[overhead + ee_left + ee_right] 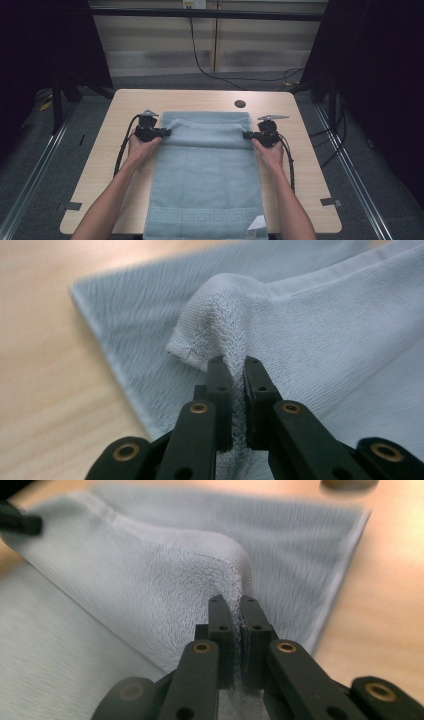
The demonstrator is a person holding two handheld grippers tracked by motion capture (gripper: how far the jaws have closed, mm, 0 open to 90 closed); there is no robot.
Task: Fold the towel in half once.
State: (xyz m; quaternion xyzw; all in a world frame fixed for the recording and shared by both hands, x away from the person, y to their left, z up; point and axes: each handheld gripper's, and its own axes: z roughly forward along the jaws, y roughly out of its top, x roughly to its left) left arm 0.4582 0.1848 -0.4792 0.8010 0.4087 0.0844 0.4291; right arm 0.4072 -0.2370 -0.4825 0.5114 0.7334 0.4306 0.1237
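Observation:
A pale blue towel (pixel 205 170) lies lengthwise on the wooden table (pixel 115 115), its near end hanging over the front edge. My left gripper (pixel 167 132) is shut on the towel's left edge, and my right gripper (pixel 246 134) is shut on its right edge. Between them a band of towel is lifted and drawn back over the flat far part. In the left gripper view the black jaws (pixel 234 365) pinch a fold of terry cloth (pixel 215 315). In the right gripper view the jaws (pixel 232 602) pinch the hemmed corner (pixel 220 555) the same way.
A dark round hole (pixel 240 104) sits in the table near the far edge, just past the towel. A white label (pixel 256 223) shows at the towel's near right corner. Bare wood runs along both sides of the towel. Cables (pixel 200 60) trail on the floor beyond.

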